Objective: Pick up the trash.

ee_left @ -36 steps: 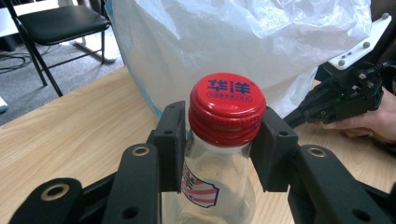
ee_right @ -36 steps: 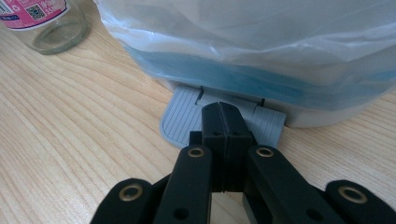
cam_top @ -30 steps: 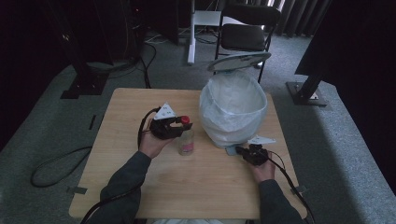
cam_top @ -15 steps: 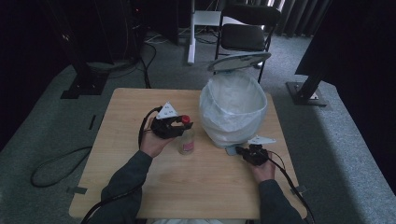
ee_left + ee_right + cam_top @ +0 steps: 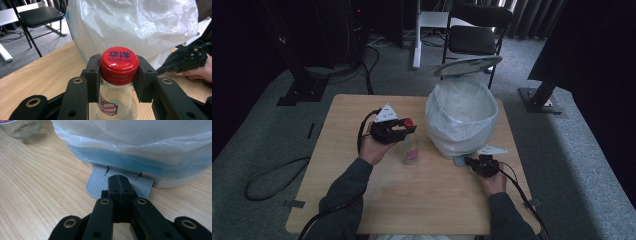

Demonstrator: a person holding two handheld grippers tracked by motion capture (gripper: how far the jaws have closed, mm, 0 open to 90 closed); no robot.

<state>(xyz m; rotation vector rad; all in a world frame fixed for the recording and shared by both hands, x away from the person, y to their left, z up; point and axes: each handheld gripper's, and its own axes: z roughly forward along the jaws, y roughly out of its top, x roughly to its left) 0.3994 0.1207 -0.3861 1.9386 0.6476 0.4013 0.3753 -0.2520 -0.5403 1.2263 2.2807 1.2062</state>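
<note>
While the left gripper (image 5: 119, 75) is clamped on the red cap (image 5: 119, 63) of a clear glass bottle (image 5: 410, 148) standing upright mid-table, the right gripper (image 5: 121, 185) sits with its jaws pressed together, tips resting on the grey foot pedal (image 5: 98, 182) of the bin (image 5: 461, 116). The bin, lined with a white plastic bag (image 5: 130, 22), stands on the wooden table (image 5: 422, 200) just right of the bottle, lid (image 5: 468, 65) raised. Right hand (image 5: 492, 181) is near the table's right edge.
</note>
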